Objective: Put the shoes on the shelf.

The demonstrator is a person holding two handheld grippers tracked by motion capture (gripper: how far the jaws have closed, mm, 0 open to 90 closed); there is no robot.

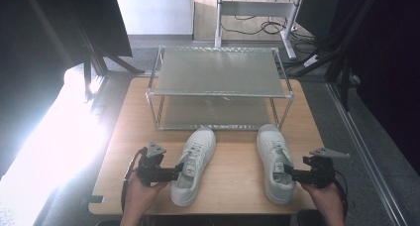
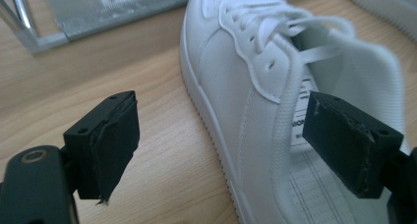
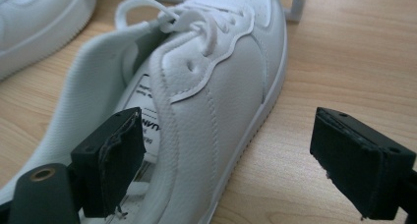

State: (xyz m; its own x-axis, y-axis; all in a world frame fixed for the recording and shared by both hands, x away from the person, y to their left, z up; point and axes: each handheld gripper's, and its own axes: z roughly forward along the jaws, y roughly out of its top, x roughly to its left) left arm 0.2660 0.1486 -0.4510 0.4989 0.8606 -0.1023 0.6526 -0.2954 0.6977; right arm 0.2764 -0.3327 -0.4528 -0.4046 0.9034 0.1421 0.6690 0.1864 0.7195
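High view: left gripper [image 1: 179, 172] straddles left shoe's [image 1: 194, 164] collar wall, jaws apart, not clamping; right gripper [image 1: 291, 173] likewise at right shoe [image 1: 275, 161], released.

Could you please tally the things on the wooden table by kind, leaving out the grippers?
White shoes: 2, the left shoe and the right shoe
Metal two-tier racks: 1, the rack
Total: 3

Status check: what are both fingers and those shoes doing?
Left gripper and right gripper open, each straddling a shoe's side wall. Left shoe, right shoe on table. Nothing blocking rack.
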